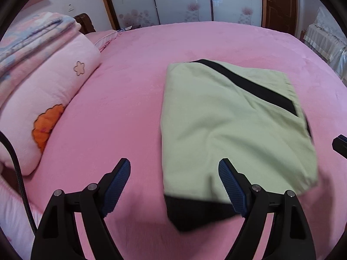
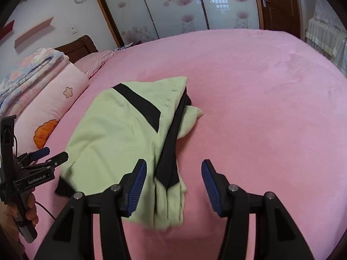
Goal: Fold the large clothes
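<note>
A light green garment [image 1: 227,130] with black bands lies folded in a rough rectangle on the pink bed [image 1: 121,99]. In the left wrist view its near left corner, with a black hem, sits between the spread fingers of my left gripper [image 1: 173,161]; the pads do not touch the cloth. In the right wrist view the garment [image 2: 112,134] lies left of centre, layered edges and a black stripe along its right side. Its near right corner lies under my right gripper [image 2: 173,162], which is open and grips nothing. The left gripper [image 2: 55,153] shows at the garment's left edge, held by a hand.
A rolled pink quilt [image 1: 49,99] with an orange flower and a folded floral blanket [image 1: 32,36] are stacked along the bed's left side by the dark headboard [image 1: 85,22]. Flowered sliding doors [image 1: 184,0] stand behind. The bed sheet [image 2: 271,99] is bare to the right.
</note>
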Demonstrator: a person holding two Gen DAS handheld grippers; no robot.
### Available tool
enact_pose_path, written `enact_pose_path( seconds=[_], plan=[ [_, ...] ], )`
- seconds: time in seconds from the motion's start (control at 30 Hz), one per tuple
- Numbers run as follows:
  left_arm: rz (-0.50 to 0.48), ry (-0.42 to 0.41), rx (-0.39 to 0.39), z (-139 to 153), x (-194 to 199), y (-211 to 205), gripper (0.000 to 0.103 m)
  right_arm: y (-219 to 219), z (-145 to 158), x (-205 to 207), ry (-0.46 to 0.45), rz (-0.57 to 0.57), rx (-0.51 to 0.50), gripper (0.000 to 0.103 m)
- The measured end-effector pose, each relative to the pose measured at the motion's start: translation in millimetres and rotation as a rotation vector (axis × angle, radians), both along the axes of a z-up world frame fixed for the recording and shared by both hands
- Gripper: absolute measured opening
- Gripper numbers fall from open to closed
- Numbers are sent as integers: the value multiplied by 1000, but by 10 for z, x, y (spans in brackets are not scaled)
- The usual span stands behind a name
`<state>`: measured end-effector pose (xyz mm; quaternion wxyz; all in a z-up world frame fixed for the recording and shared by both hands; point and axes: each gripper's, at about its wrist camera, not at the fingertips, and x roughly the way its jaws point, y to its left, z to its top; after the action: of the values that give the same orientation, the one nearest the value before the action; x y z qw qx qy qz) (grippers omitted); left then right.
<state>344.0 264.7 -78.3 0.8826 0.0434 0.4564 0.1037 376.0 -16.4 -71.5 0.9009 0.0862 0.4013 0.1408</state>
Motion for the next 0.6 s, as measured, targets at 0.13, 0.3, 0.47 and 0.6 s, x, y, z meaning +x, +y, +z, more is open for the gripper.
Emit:
enact_pose_path(
  seconds=[0.13, 0.3, 0.47, 0.6],
  plan=[
    [-5, 2, -31, 453, -523, -282, 82, -133, 433, -552, 0, 26, 0, 53],
    [-11, -31, -71, 1125, -1319, -705, 82, -329, 1035, -1375, -28, 47, -16, 53],
    [-71, -100, -99, 1759, -2132, -1171, 82, -504, 1527, -2168, -69, 44, -49, 53],
    [-120, -149, -110, 2059, -2786, -1550, 82, -691, 1667, -2713, -57, 32, -30, 53]
  ],
)
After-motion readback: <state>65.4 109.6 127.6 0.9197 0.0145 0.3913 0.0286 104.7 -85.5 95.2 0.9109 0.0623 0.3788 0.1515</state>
